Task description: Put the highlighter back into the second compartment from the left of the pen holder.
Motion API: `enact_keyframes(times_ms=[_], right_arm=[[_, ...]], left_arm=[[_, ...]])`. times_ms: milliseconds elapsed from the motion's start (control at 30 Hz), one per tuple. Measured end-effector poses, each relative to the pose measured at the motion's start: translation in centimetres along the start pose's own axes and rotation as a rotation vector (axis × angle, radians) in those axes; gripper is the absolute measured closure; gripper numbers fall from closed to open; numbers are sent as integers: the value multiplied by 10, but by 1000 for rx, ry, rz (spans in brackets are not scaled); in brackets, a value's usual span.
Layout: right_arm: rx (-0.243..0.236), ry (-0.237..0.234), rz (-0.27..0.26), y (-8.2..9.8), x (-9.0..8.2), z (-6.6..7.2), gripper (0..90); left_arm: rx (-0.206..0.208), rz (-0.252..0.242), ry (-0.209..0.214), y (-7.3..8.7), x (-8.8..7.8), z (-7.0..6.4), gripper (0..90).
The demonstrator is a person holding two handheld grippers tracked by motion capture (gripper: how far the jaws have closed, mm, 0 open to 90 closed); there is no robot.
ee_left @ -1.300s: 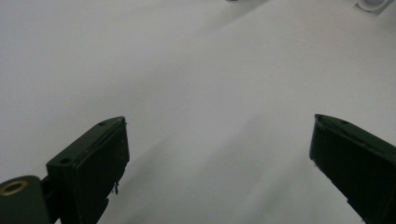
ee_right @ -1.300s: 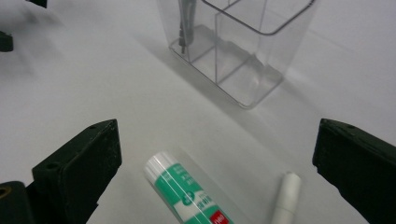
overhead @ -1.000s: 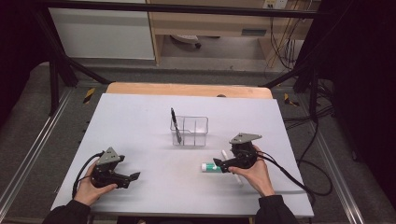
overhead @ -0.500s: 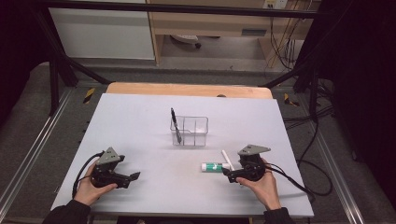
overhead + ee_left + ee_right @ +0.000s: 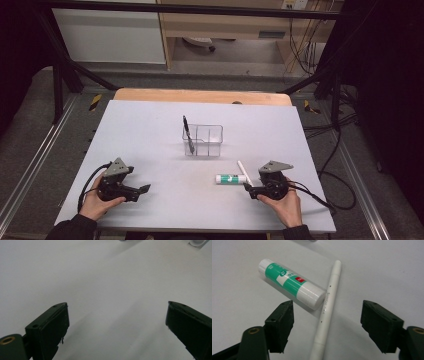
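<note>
A green and white glue stick [image 5: 229, 178] [image 5: 291, 283] lies on the white table [image 5: 150, 135] beside a white pen [image 5: 244, 172] [image 5: 327, 305]. My right gripper [image 5: 248, 189] [image 5: 327, 323] rests on the table just right of them, open, its jaws on either side of the pen's near end and not touching it. A clear divided organizer [image 5: 203, 140] stands mid-table with a black pen [image 5: 186, 132] upright in its left compartment. My left gripper [image 5: 143, 189] [image 5: 116, 327] lies at the front left, open, with bare table between its jaws.
The table's front edge runs just beneath both hands. A wooden strip [image 5: 200, 96] borders the far edge. Cables [image 5: 330, 195] trail off the right side, and metal rails [image 5: 30, 165] flank the table on the floor.
My right gripper drew back toward the front right, away from the glue stick. The white pen came into view lying beside the glue stick. The left gripper stayed put.
</note>
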State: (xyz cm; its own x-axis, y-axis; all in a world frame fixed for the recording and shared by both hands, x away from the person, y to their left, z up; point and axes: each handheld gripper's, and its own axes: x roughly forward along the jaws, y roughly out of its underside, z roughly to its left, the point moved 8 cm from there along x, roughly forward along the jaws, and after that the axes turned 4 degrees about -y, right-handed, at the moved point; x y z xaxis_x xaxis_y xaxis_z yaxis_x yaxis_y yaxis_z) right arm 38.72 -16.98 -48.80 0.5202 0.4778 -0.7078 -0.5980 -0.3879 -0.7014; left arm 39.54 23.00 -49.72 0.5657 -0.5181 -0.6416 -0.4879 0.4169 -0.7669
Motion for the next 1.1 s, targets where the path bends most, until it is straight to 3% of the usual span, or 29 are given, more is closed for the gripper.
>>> enact_keyframes(times_ms=[267,600,1100], right_arm=[[33,11,10,11,2,0,493],[58,-4,20,16,3,3,637],[77,5,32,20,6,2,758]], left_arm=[[0,2,-2,0,0,-1,51],[0,2,-6,-1,1,-1,51],[2,6,-5,-1,1,-2,51]])
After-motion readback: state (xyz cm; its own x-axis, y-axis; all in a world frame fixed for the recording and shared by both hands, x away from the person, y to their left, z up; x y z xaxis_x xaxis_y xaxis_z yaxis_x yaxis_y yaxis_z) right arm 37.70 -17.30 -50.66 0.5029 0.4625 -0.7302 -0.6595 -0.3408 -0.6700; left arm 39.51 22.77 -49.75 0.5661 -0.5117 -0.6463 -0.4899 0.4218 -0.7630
